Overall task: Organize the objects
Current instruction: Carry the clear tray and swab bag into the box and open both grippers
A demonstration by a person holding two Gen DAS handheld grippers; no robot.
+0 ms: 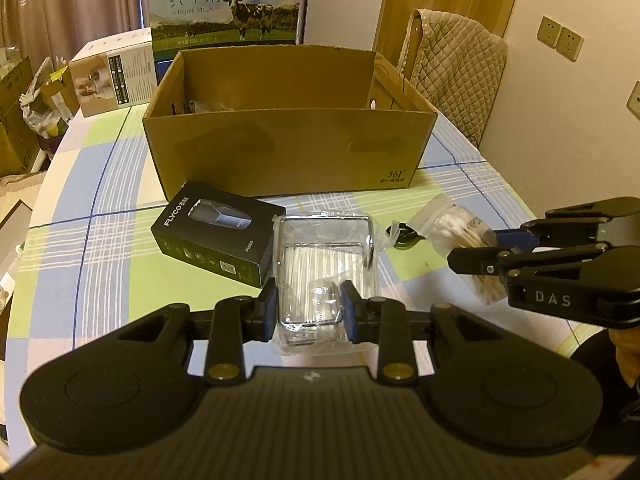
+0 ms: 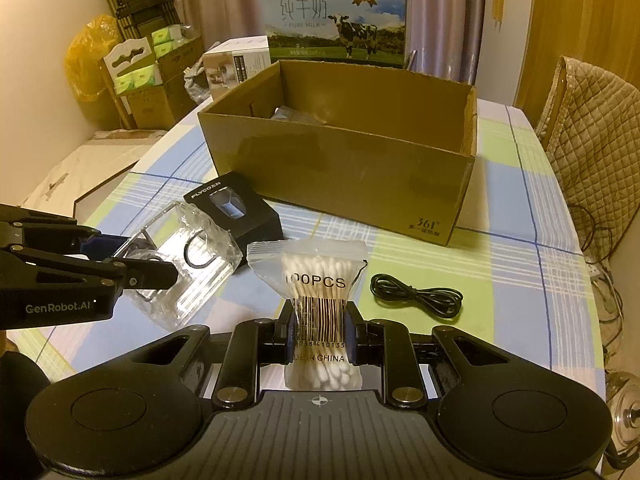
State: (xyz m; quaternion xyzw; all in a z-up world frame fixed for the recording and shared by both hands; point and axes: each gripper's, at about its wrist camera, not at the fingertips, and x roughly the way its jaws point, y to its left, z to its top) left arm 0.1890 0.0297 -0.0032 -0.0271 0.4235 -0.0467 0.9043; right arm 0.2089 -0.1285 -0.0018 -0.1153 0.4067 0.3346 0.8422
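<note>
A cardboard box [image 1: 288,148] stands open on the table [image 1: 92,248], toward its far edge, with something lying inside by its far left wall. Behind it stands a milk carton case [image 1: 226,0], and a smaller carton [image 1: 114,74] sits at the far left edge. Before the cardboard box, toward the near edge, lies a row of things: the shaver box [image 1: 218,236] at the left, the clear plastic case [image 1: 326,268] just right of it and touching it, then the bag of cotton swabs [image 2: 320,300], and the coiled cable [image 2: 416,294] farthest right. A padded chair [image 2: 592,156] stands at the table's right edge.
</note>
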